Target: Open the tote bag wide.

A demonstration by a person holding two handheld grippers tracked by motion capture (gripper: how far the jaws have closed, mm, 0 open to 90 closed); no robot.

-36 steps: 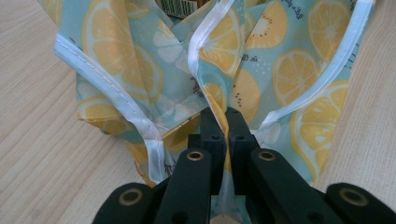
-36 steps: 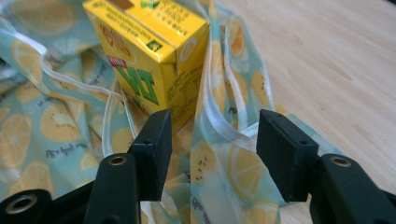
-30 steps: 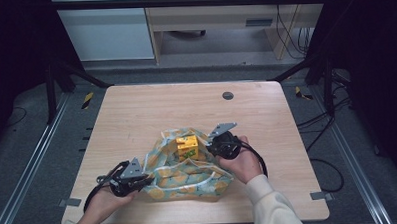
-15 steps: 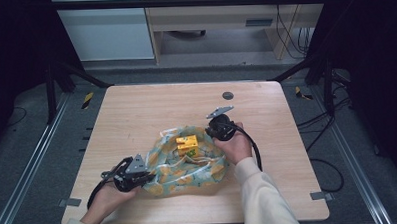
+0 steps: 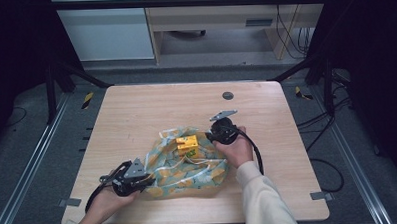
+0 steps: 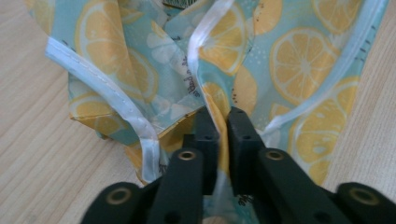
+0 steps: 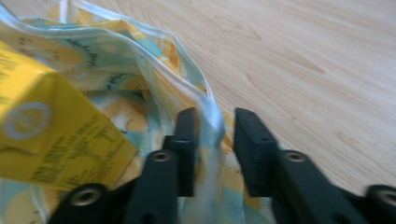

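Lemon-print bag is lying crumpled on the wooden table, near the person's edge, roughly mid-width. Yellow box is sitting in the bag's open top, far side of the bag.

Left gripper is sitting at the bag's near-left corner, held by the left hand. In the left gripper view, left gripper jaws are standing narrow w/ a fold of bag fabric pinched between them, pads pressing on it. These jaws have just been easing apart slightly, fabric is remaining gripped. White trim of the bag is running off to the left of the jaws.

Right gripper is resting at the bag's far-right edge, right hand behind it. In the right gripper view, right gripper jaws have just been opening; bag's rim is passing between them, lying against the left jaw, w/ a gap on the right jaw side, so not clamped. Box is showing just left of the jaws, inside the bag.
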